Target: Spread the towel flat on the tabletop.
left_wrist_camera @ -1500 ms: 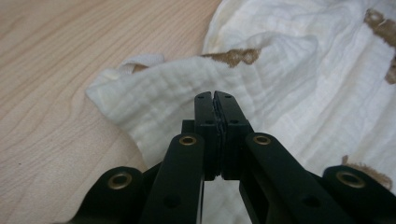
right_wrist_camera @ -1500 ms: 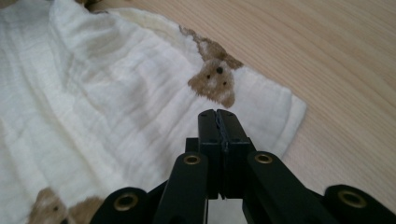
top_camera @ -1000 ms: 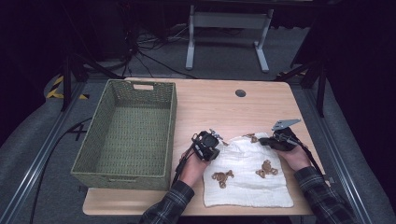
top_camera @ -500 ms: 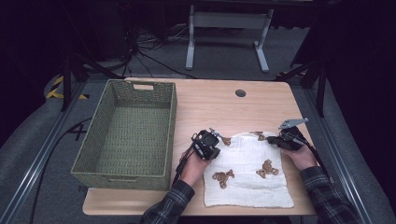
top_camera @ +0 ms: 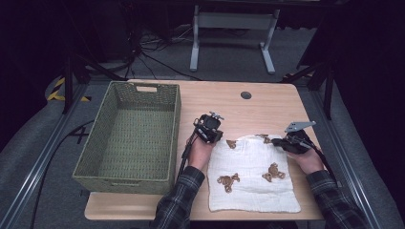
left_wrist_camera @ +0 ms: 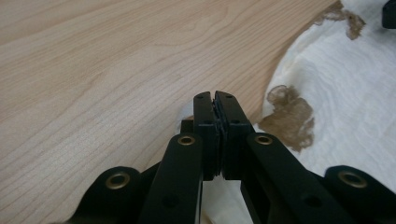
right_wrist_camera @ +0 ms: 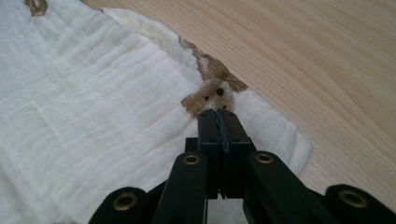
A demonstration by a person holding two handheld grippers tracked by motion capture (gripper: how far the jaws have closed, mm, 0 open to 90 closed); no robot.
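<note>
A white cloth point(top_camera: 253, 162) printed with small brown bears lies flat on the right half of the wooden table point(top_camera: 239, 107). My left gripper point(top_camera: 217, 137) sits at the cloth's far left corner. In the left gripper view its jaws point(left_wrist_camera: 216, 100) are pressed together, with the cloth point(left_wrist_camera: 345, 93) running under them and a sliver of white at the tip. My right gripper point(top_camera: 273, 141) is at the far right corner, jaws point(right_wrist_camera: 217, 116) shut at the cloth's point(right_wrist_camera: 93, 93) edge, right by a bear's face point(right_wrist_camera: 212, 95).
A large woven green basket point(top_camera: 174, 124) stands on the left half of the table, close to my left hand. A small dark round grommet point(top_camera: 246, 95) sits near the far edge. Bare wood lies beyond the cloth; the floor behind holds cables and a stand.
My left gripper has moved away from the person, up the table, and the cloth's far left corner went with it. The cloth's far edge now lies flatter. The right gripper has barely shifted.
</note>
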